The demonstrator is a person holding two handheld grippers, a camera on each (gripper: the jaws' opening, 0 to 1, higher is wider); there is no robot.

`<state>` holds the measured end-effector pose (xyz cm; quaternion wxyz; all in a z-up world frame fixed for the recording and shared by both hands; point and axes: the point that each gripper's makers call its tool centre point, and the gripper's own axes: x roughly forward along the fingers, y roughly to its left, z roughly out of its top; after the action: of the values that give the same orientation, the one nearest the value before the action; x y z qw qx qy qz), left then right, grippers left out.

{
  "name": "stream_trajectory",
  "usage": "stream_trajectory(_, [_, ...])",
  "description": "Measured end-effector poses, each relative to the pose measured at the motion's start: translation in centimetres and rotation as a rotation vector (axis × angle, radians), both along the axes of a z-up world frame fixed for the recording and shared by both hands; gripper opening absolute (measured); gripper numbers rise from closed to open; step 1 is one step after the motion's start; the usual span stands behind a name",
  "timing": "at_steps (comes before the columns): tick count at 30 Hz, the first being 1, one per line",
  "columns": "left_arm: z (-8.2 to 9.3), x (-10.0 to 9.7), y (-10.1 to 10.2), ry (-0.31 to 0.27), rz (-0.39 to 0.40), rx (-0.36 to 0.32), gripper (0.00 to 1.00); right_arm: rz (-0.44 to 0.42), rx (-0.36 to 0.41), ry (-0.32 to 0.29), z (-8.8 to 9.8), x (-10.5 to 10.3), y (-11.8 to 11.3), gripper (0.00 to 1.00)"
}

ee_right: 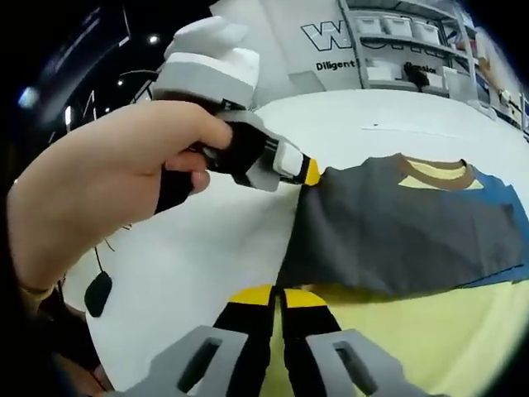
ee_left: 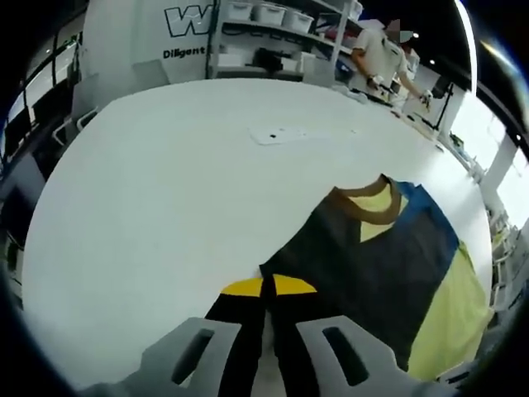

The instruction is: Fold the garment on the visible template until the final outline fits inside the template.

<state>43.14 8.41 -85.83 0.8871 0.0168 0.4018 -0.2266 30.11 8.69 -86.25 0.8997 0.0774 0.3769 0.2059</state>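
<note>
Pinching shirt edges: right gripper jaws closed together at near hem where yellow panel meets dark fabric; left gripper, in person's hand, clamps shirt's side edge, likely ready for fold. Shirt lies flat on white table, collar far side. Shelves beyond

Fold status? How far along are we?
Done: the shirt lies on the white table, its dark panel covering part of the yellow, so it looks partly folded. In hand: the left gripper meets the dark panel's corner, jaws shut; an actual pinch is unclear. The right gripper is shut at the near edge. Left: remaining folds; no template outline is discernible, so fit is unchecked.
</note>
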Motion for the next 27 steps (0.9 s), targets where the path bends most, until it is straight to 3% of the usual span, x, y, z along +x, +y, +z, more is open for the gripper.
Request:
stream_trajectory(5, [0.1,0.0,0.3,-0.008,-0.001,0.016,0.00,0.012,-0.005,-0.012,0.1,-0.1,0.0,0.00])
stream_trajectory(7, [0.3,0.0,0.4,-0.009,-0.001,0.009,0.01,0.015,-0.005,-0.014,0.1,-0.2,0.0,0.05])
stream_trajectory(10, [0.5,-0.1,0.5,-0.010,0.005,-0.003,0.02,-0.013,0.053,-0.024,0.7,-0.2,0.3,0.15])
stream_trajectory(16, [2.0,-0.5,0.7,-0.036,-0.001,-0.024,0.18,0.014,0.060,-0.055,2.6,-0.8,0.0,0.30])
stream_trajectory(22, [3.2,-1.6,-0.3,-0.062,-0.045,-0.033,0.36,0.008,0.050,-0.083,4.2,-1.4,-1.7,0.34])
stream_trajectory(27, [2.7,-3.2,-0.8,-0.050,-0.083,-0.002,0.38,0.008,0.040,-0.093,5.3,-2.2,-3.2,0.36])
